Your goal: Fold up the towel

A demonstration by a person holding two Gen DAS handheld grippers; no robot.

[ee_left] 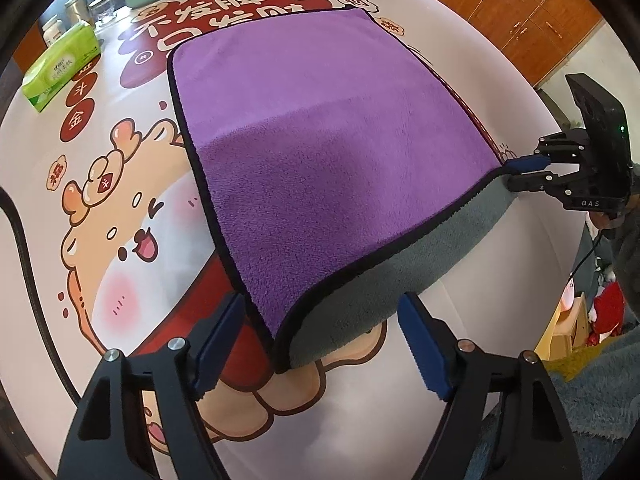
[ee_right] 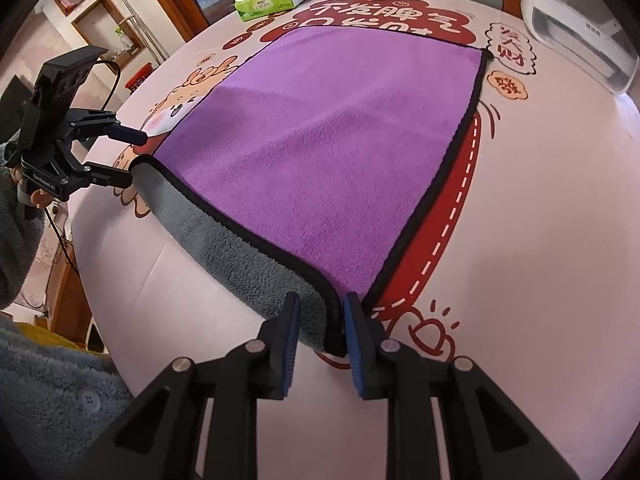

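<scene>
A: Two tools, one towel [ee_left: 320, 152]. Where does the cloth sit against them?

B: The purple towel with black edging lies spread on the desk [ee_left: 100, 260], its near edge lifted and curled over so the grey underside shows. The right tool [ee_right: 320, 336] has its blue-padded fingers [ee_right: 354, 344] pinched on the near right corner, cloth held between them. From the left wrist view that same tool [ee_left: 516, 174] sits at the towel's far right corner.

A: And the left tool?

B: The left tool [ee_left: 320, 344] has its fingers spread wide, released, with the near left corner drooping between them, touching neither pad as far as I can tell. In the right wrist view the left tool [ee_right: 134, 156] is just beside that corner, gaping.

A: What about the surroundings?

B: The desk wears a white cover with a cartoon animal and red Chinese lettering. A green tissue pack [ee_left: 60, 68], jars [ee_left: 86, 10] and a white appliance [ee_right: 580, 20] stand at the far side. Wooden cabinets [ee_left: 512, 8] line the room.
</scene>
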